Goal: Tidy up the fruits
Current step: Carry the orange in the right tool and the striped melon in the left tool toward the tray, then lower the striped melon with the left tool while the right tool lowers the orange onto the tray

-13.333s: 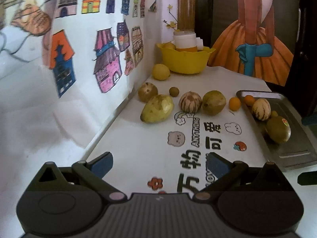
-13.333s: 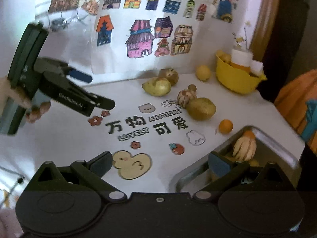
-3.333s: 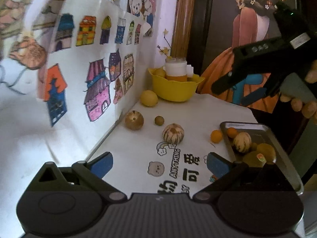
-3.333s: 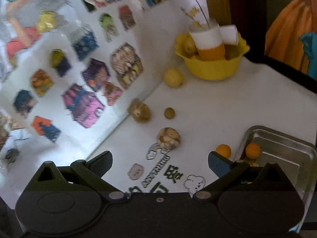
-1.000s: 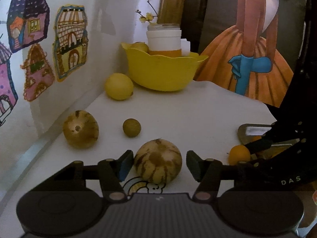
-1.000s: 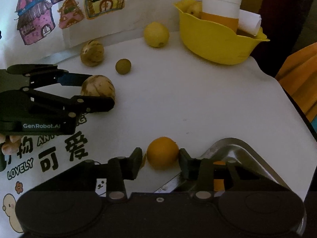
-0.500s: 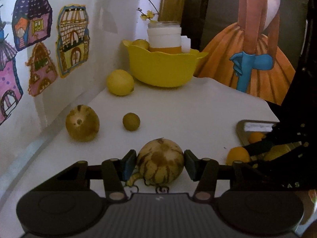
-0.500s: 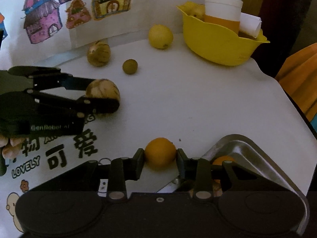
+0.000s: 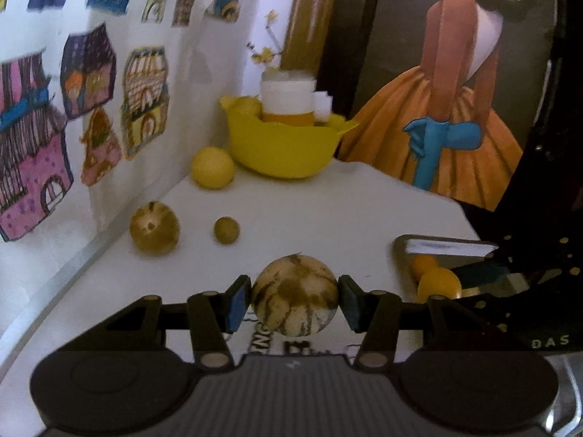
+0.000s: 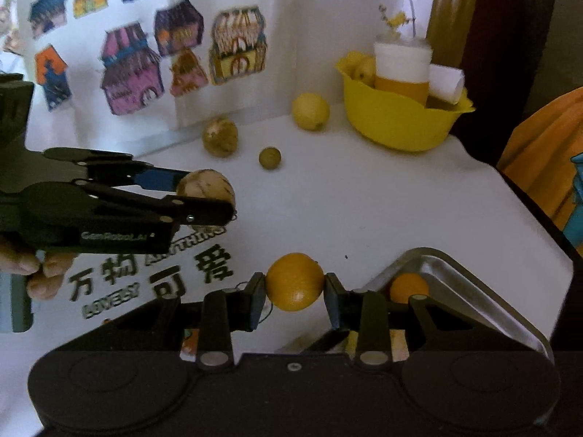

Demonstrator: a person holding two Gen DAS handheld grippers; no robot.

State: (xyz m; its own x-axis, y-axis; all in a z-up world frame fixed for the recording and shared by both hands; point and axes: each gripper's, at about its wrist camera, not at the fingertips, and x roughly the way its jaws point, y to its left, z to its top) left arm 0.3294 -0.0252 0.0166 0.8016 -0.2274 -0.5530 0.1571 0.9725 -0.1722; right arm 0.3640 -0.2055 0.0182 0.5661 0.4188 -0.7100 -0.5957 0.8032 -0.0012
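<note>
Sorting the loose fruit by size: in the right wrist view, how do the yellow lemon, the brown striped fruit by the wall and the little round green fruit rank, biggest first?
1. Yellow lemon and brown striped fruit: look alike, no clear ranking.
2. Little green fruit: clearly smallest.

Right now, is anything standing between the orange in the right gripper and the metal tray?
Nothing visible does. The right gripper holds the orange just beside the metal tray, with only bare white tabletop between them. Another orange already lies in the tray's near corner. The left gripper, holding a striped melon, is off to the other side.
</note>
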